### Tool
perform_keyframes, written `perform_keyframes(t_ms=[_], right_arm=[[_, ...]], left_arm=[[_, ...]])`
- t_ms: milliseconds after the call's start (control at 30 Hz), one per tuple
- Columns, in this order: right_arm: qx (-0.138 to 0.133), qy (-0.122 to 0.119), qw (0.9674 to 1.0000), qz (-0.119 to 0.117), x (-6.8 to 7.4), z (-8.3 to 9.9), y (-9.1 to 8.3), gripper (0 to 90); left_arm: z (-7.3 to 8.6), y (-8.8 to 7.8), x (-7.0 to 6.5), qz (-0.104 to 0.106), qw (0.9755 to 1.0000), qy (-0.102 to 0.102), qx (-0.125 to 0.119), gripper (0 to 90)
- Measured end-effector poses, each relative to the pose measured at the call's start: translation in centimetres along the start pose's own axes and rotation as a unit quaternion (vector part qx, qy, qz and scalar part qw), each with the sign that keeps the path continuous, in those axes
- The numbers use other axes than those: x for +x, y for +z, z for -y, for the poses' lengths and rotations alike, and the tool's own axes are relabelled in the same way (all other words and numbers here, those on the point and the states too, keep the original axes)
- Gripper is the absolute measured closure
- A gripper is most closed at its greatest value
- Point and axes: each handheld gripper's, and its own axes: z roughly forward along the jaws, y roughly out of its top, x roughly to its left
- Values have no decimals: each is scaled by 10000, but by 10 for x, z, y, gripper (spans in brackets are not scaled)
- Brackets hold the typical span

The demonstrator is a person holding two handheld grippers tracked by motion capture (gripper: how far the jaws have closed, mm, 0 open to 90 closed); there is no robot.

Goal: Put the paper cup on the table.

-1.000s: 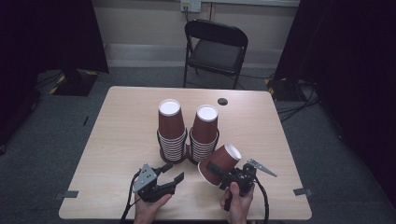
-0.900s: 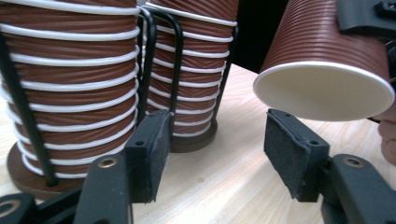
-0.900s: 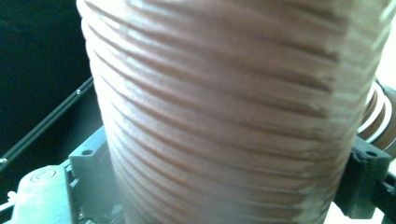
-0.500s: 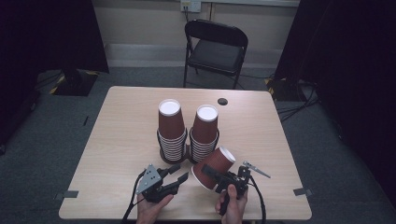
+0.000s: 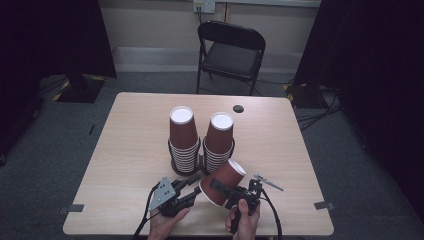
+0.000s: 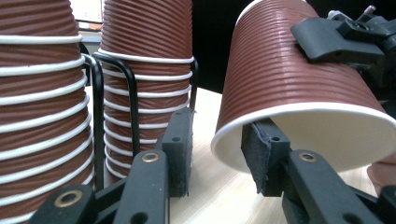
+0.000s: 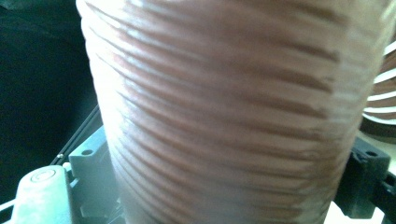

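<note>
While right gripper (image 5: 220, 189) clamps tilted cup (image 5: 223, 182), cup stacks (image 5: 200, 140) crowd frame centre; left gripper (image 5: 192, 189), unclamped, jaws just narrowing, now nearer cup rim.

Two cup stacks (image 5: 200, 142) in a wire rack (image 5: 199, 161) block mid-table; the tilted cup (image 5: 223, 181) sits just in front, maybe touching. Table (image 5: 130, 145) sides look wide open.

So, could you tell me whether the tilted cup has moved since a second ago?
Yes. The tilted cup, clamped in the right gripper, has come toward the table's near edge, away from the two stacks.
</note>
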Motion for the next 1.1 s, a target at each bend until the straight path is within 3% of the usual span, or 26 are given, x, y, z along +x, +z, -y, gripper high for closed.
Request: perform_keyframes(t_ms=[267,433,467,500,733,1100], right_arm=[[35,105,9998,-133,6,2,1,134],[96,80,9999,-97,8,4,4,134],[96,80,9999,-97,8,4,4,134],[131,96,9998,-117,8,5,5,134],[221,141,9996,-135,9,8,9,134],[368,167,9991,-152,10,8,12,134]], left_arm=[[-1,4,-1,27,9999,84,-107,674],[1,8,-1,-21,9998,144,-117,691],[1,8,-1,-21,9998,144,-117,683],[2,9,-1,4,9999,19,-169,682],[1,11,-1,-70,9997,35,-216,708],[-1,16,-6,-119,9993,289,-182,753]])
